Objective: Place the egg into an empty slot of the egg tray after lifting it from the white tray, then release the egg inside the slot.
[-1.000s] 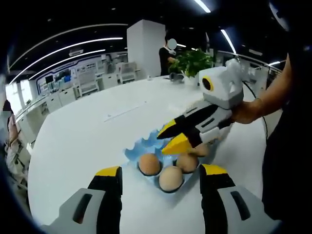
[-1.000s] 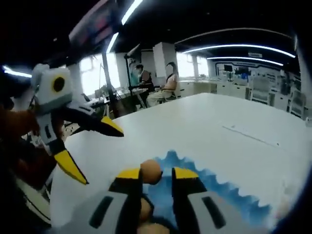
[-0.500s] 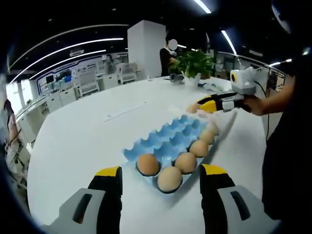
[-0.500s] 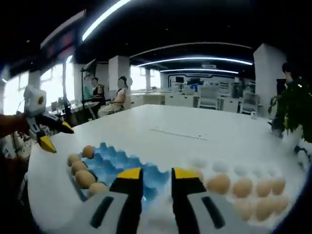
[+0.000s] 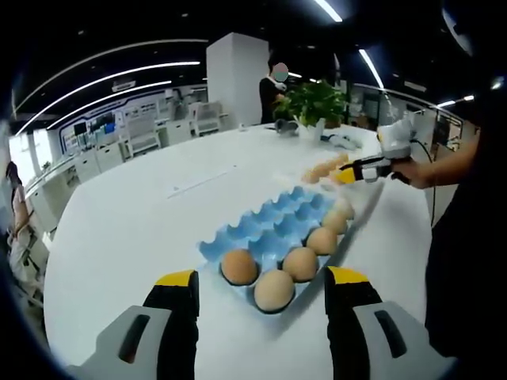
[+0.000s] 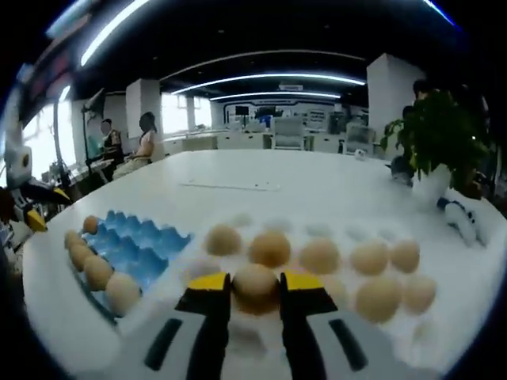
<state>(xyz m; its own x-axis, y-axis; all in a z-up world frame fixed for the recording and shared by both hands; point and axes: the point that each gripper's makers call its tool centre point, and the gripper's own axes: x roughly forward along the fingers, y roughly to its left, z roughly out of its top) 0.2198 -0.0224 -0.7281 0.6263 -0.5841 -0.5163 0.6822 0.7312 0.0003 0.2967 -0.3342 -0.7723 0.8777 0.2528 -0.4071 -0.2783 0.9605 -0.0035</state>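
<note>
since a second ago the right gripper (image 6: 255, 286) has left the blue egg tray (image 6: 135, 245) and swung over the white tray (image 6: 467, 305), where its jaws now bracket an egg (image 6: 255, 286) at the near edge. i cannot tell whether the yellow tips are pressing on the shell or only flanking it. left of the blue egg tray in the right gripper view, the left gripper (image 6: 32, 207) waits; in its own view its jaws (image 5: 260, 279) stand apart, holding nothing, just short of the tray's near eggs (image 5: 273, 290). the egg is likely light, rigid, smooth and brittle, so a gentle pinch across its widest middle seems best.
</note>
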